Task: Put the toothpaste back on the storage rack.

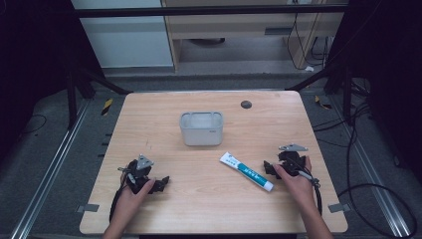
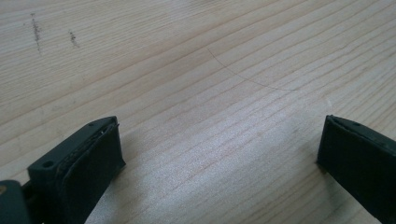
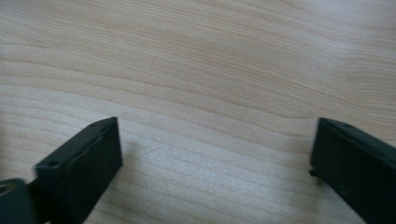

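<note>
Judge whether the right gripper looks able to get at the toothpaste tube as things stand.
Probably yes: the right gripper stands open just beside the toothpaste tube, with only bare table between them.

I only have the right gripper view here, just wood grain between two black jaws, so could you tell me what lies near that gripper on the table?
Observer: A white and teal tube lies flat on the table, just left of the right gripper in the high view, apart from its jaws.
Operator: Thank you. Is there anywhere the tube might go?
Observer: A grey open-topped bin stands upright behind the tube, toward the table's middle.
Operator: And where is the other gripper?
Observer: The left gripper rests low near the table's front left, jaws wide open with bare wood between them.
</note>
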Demonstrator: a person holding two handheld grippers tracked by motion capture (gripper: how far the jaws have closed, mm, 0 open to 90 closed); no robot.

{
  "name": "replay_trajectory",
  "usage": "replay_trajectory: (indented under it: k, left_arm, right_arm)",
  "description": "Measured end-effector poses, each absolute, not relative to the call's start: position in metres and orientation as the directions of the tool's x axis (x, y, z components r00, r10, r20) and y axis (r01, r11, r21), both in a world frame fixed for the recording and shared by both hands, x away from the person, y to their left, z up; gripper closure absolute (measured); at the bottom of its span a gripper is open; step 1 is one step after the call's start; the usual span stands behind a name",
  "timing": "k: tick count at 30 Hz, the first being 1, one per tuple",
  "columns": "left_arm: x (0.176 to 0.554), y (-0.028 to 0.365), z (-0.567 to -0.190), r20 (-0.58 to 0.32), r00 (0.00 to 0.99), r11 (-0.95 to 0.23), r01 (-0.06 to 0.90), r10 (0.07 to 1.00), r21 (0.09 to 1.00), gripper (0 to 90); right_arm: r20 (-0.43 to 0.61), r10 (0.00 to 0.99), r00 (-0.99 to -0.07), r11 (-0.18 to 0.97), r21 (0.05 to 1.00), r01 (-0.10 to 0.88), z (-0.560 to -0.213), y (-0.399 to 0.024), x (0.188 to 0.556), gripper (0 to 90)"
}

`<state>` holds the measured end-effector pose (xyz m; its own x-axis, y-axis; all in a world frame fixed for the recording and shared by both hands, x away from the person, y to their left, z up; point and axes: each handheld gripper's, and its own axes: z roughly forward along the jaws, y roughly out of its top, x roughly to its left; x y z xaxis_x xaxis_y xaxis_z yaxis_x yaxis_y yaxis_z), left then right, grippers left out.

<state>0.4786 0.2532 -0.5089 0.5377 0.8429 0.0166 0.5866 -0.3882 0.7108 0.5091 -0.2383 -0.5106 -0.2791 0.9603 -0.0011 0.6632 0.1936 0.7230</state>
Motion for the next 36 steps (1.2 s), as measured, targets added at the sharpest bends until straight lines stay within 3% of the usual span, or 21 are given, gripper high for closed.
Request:
replay_trajectory:
  k: [6, 12, 19, 36]
  left_arm:
    - [0.479, 0.253, -0.509, 0.017, 0.538, -0.388, 0.586, 0.843, 0.711, 0.0]
    - [0.479, 0.253, -0.509, 0.017, 0.538, -0.388, 0.587, 0.843, 0.711, 0.0]
    - [0.479, 0.253, -0.509, 0.017, 0.538, -0.389, 0.587, 0.843, 0.710, 0.0]
    - [0.478, 0.253, -0.509, 0.017, 0.536, -0.387, 0.587, 0.844, 0.711, 0.0]
  right_arm:
    - [-0.040, 0.942, -0.332, 0.255, 0.728, 0.636, -0.488, -0.236, 0.494, 12.3]
    - [-0.094, 0.882, -0.462, 0.396, 0.680, 0.617, -0.452, -0.217, 0.481, 23.4]
    - [-0.094, 0.792, -0.604, 0.517, 0.629, 0.580, -0.424, -0.183, 0.480, 28.4]
    - [-0.074, 0.694, -0.717, 0.636, 0.531, 0.561, -0.409, -0.138, 0.500, 45.4]
